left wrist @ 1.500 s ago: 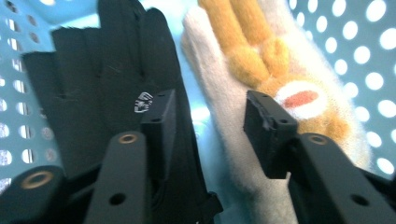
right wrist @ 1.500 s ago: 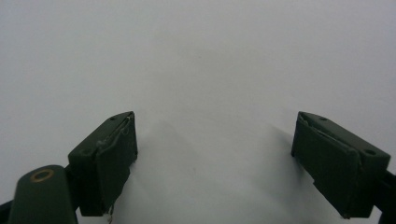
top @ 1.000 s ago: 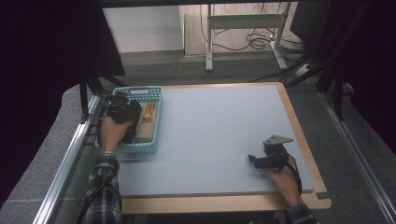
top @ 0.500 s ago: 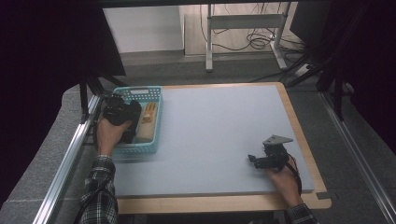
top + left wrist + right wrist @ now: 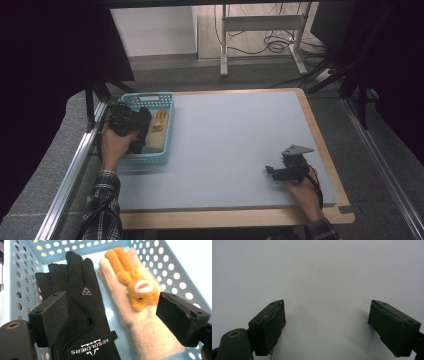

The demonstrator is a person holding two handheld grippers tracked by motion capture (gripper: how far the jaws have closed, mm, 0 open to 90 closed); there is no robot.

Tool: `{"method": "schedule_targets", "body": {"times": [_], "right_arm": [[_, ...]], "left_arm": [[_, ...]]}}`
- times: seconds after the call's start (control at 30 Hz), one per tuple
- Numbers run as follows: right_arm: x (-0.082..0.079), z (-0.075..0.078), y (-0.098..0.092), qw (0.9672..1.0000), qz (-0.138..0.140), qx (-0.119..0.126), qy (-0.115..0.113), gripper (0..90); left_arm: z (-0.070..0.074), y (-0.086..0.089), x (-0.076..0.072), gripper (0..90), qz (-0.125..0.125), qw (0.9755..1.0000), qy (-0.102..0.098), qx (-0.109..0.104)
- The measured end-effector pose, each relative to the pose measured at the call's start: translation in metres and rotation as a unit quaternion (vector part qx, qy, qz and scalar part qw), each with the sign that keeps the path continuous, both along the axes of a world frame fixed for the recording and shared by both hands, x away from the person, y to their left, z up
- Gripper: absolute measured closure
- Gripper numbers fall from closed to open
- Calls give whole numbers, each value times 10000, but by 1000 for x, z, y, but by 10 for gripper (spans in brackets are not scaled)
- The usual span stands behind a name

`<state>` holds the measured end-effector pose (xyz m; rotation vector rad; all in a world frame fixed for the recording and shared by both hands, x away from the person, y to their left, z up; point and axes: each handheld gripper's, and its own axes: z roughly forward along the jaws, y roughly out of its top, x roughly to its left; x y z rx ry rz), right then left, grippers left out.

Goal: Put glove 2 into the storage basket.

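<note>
A: What differs from a second ago?

B: The left hand-held gripper (image 5: pixel 110 322) has just been opening its jaws; they now stand spread, pressing on nothing. It sits above the black glove (image 5: pixel 82 315), which lies flat in the blue basket (image 5: pixel 17 277) under the gap between the jaws. From above, that hand has drawn back a little toward the basket's near left corner.

A: And the other one?

B: The right hand-held gripper (image 5: pixel 325 325) has not moved. It rests at the near right of the grey surface (image 5: pixel 230 140), jaws spread over bare mat.

A: What else is in the basket?

B: A cream fleece glove (image 5: pixel 140 322) with an orange bear face lies just beside the black one, touching it along one edge. A second black glove (image 5: pixel 53 280) lies partly under the first.

A: Anything in the way?

B: The basket's perforated walls close in on both sides of the jaws. In the high view the left hand (image 5: pixel 116 145) covers the black gloves.
</note>
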<state>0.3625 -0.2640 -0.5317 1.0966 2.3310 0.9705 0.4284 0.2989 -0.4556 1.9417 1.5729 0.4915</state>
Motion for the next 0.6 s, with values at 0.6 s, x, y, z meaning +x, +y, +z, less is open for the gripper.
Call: {"method": "schedule_targets", "body": {"times": [0.6], "right_arm": [[0,0,0,10000,-1,-1,0,141]], "left_arm": [[9,0,-18,50,-164,9994,-216,-203]]}}
